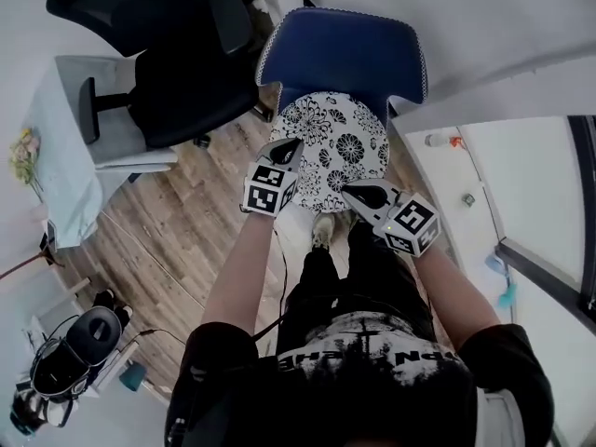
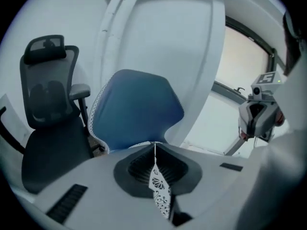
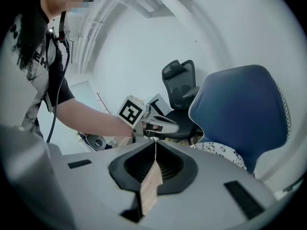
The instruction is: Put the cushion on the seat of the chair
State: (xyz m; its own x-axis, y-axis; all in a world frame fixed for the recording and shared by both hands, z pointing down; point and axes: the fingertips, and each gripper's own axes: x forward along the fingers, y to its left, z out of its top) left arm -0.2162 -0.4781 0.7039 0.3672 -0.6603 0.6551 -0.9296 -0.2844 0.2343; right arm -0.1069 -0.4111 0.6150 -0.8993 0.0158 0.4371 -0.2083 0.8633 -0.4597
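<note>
A round white cushion with black flower print is held up between both grippers, in front of the blue chair with white trim; it hides the seat. My left gripper is shut on the cushion's left edge, and a thin flowered strip shows pinched between its jaws. At the near right edge my right gripper is shut on the cushion, with a tan flap pinched between its jaws. Beyond them the cushion shows in front of the blue chair.
A black office chair stands just left of the blue chair. Left of that is a table with a pale cloth and flowers. A white desk runs along the right. The floor is wood, with gear at the lower left.
</note>
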